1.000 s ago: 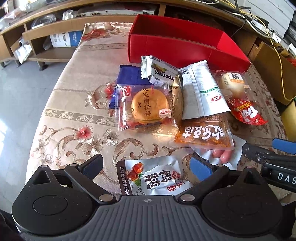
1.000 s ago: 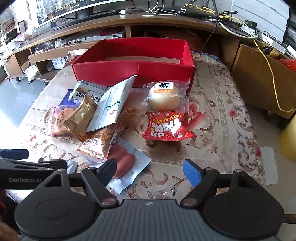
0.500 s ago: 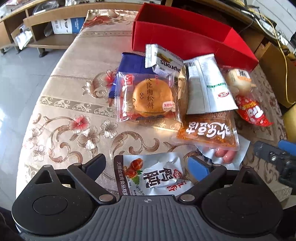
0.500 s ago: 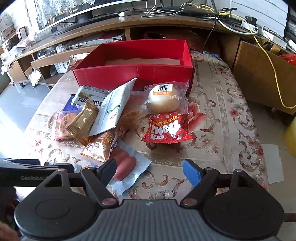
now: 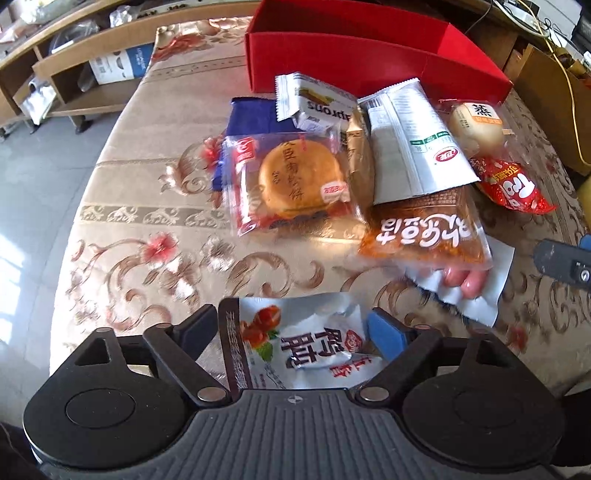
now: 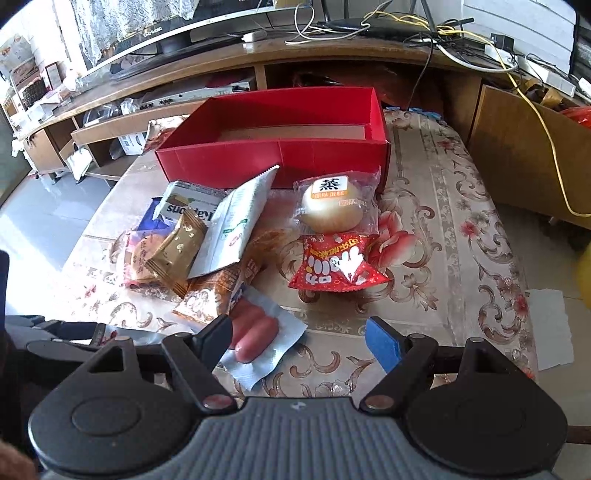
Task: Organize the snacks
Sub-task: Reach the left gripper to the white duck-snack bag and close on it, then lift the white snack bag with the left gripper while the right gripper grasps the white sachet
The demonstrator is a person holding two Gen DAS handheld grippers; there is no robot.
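A pile of snack packets lies on the floral tablecloth in front of an open red box [image 5: 354, 55], which also shows in the right wrist view [image 6: 273, 162]. My left gripper [image 5: 293, 328] is open, its fingers on either side of a silver packet with red characters [image 5: 299, 343] at the near edge. A round pastry packet [image 5: 291, 181], an orange packet [image 5: 424, 229] and a sausage pack [image 5: 465, 284] lie ahead. My right gripper [image 6: 299, 336] is open and empty, its left finger beside the sausage pack [image 6: 258, 336]. A bun packet [image 6: 332, 206] and a red packet [image 6: 336, 266] lie ahead of it.
A wooden TV bench with shelves [image 6: 147, 96] stands behind the table. Cables [image 6: 424, 33] trail over it. A brown cabinet [image 6: 532, 155] is at the right. The tiled floor [image 5: 33, 166] drops off left of the table. A white sachet [image 5: 410, 144] and blue packet [image 5: 251, 118] sit in the pile.
My left gripper has moved forward and lower, so the silver packet now sits between its fingers. My right gripper has edged forward toward the sausage pack.
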